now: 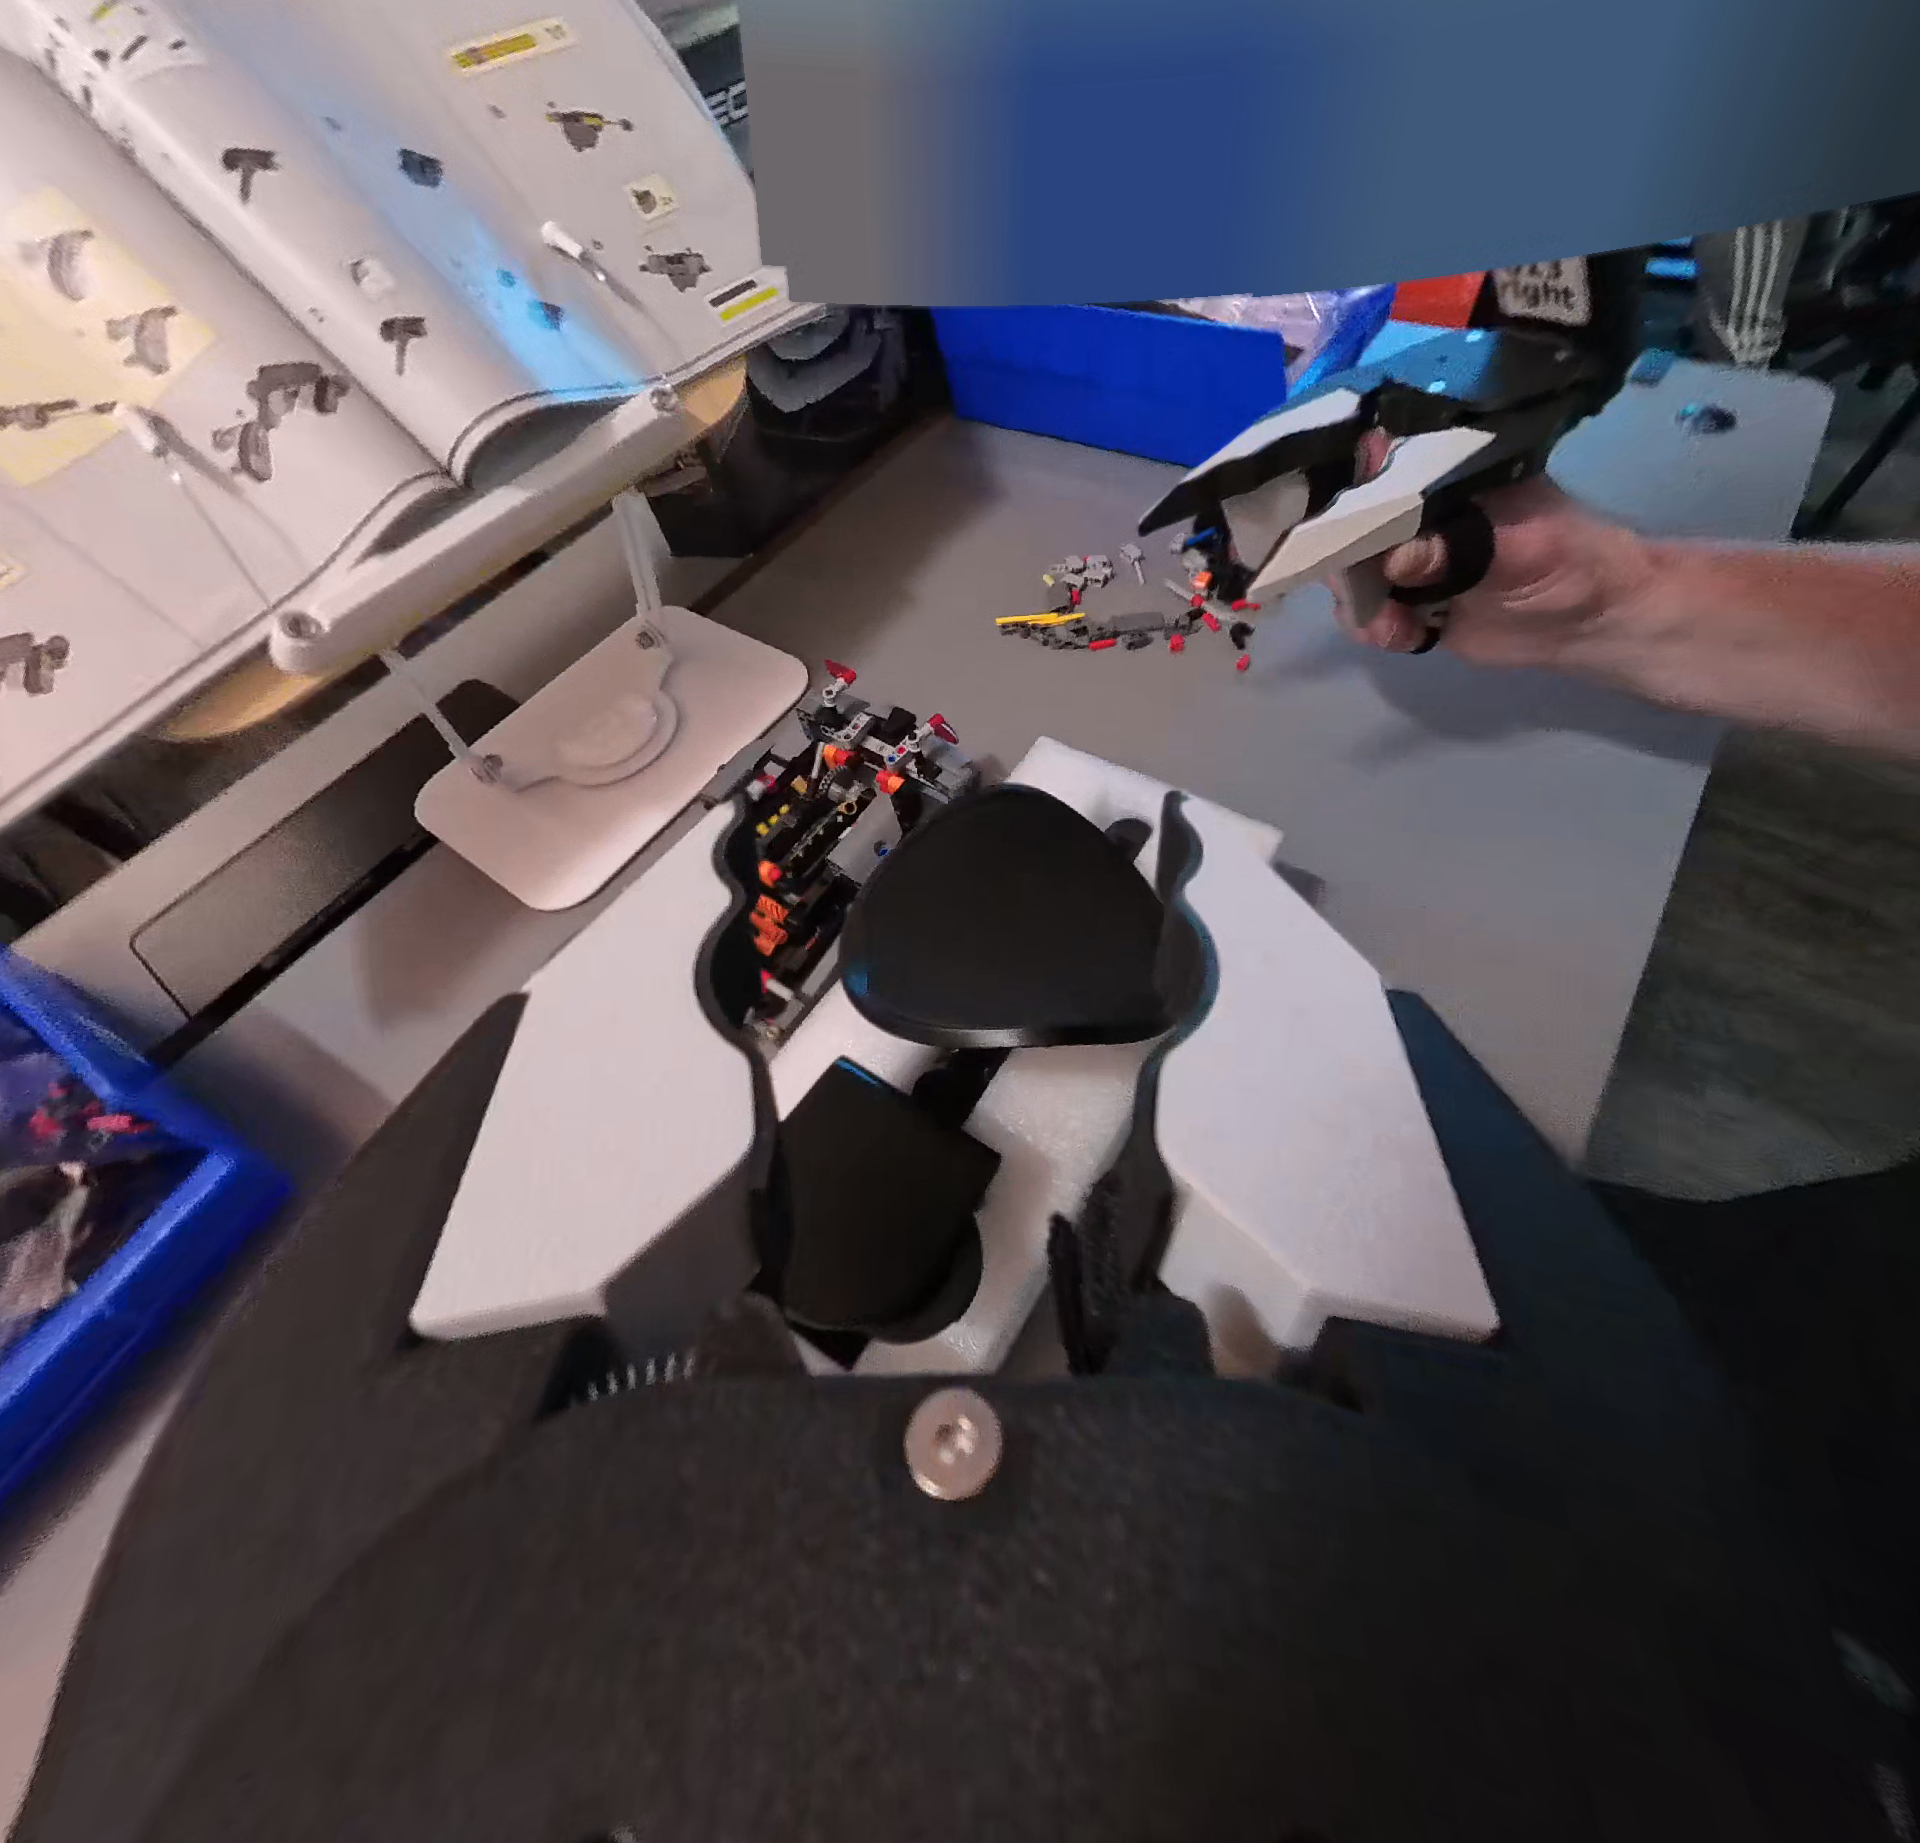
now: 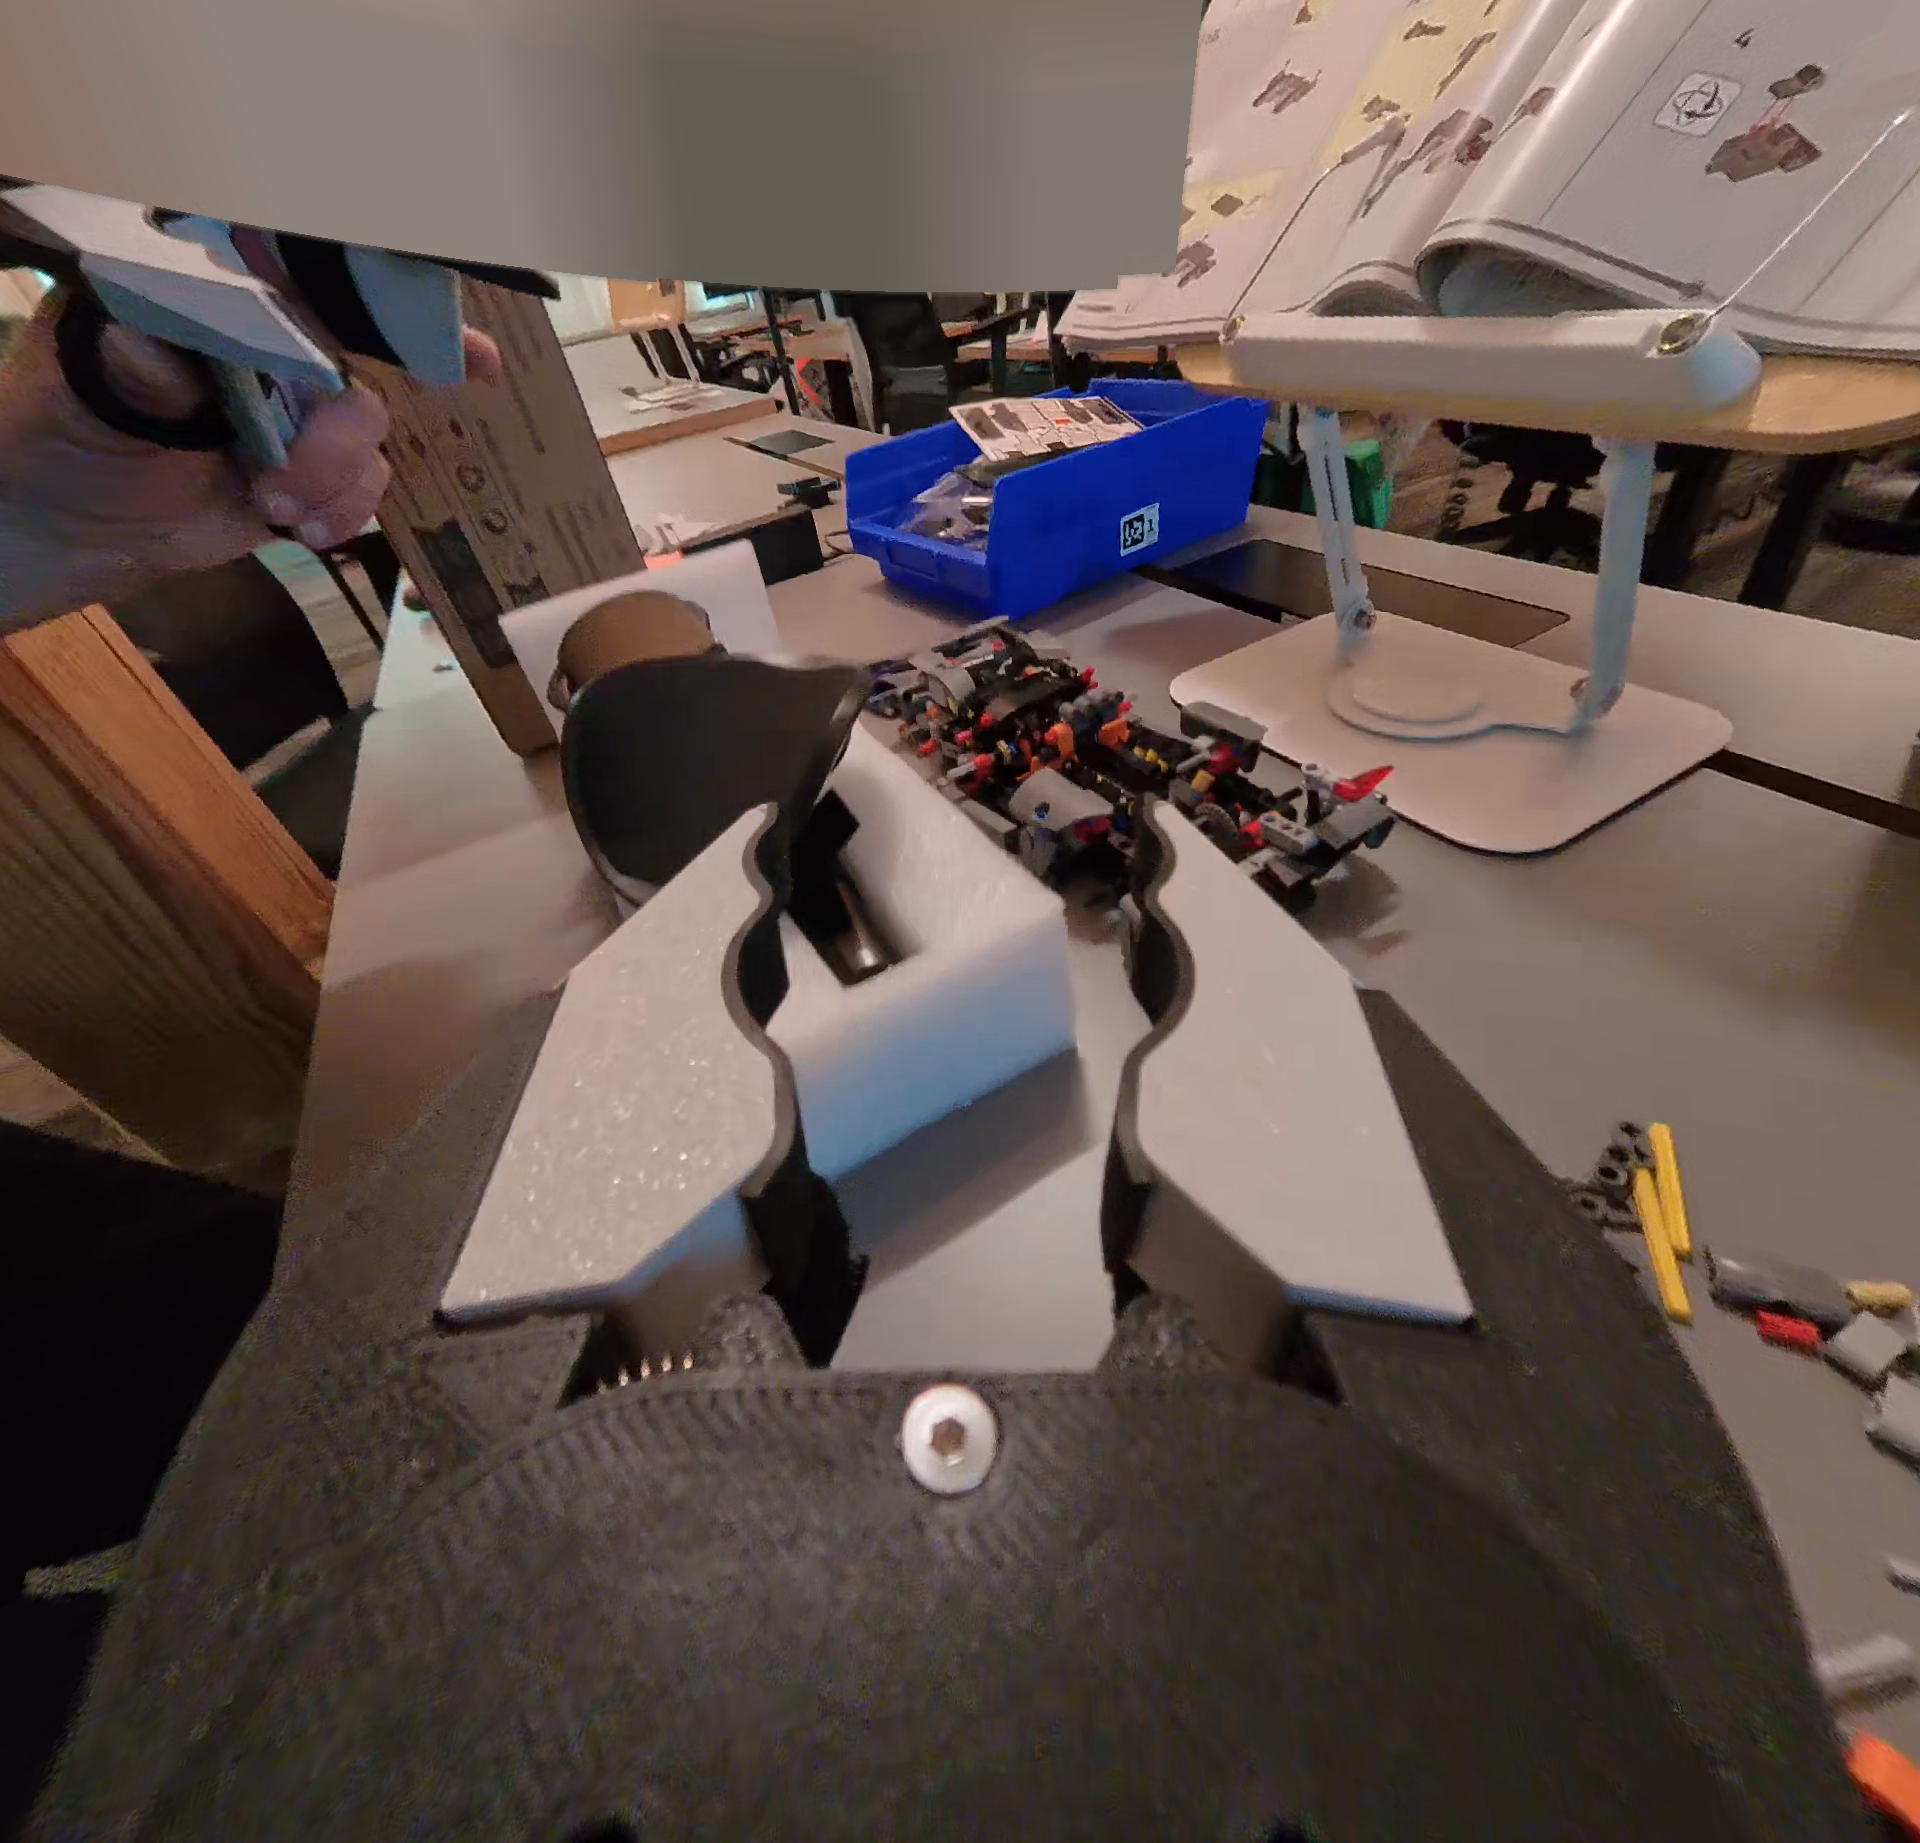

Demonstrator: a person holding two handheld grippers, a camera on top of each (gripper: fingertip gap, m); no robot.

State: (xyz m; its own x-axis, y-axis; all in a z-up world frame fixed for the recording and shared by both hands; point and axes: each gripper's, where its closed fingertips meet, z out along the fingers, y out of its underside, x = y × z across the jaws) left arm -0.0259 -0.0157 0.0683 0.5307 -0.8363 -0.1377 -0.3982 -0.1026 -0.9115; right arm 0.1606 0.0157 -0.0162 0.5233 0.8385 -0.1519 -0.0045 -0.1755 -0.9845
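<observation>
Left tool [image 1: 951, 920] wide over white foam block [image 1: 1070, 1097] cradling black part [image 1: 1003, 926]; right tool [image 2: 951, 920] wide, empty; blue bin [image 2: 1049, 520] holds bagged parts and a sheet.

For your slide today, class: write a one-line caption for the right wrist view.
Open right gripper hovers over a white foam block beside a brick-built car chassis on a grey table.

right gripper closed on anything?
No, in the right wrist view the right gripper is open, nothing between its fingers, hovering over the white foam block.
</observation>
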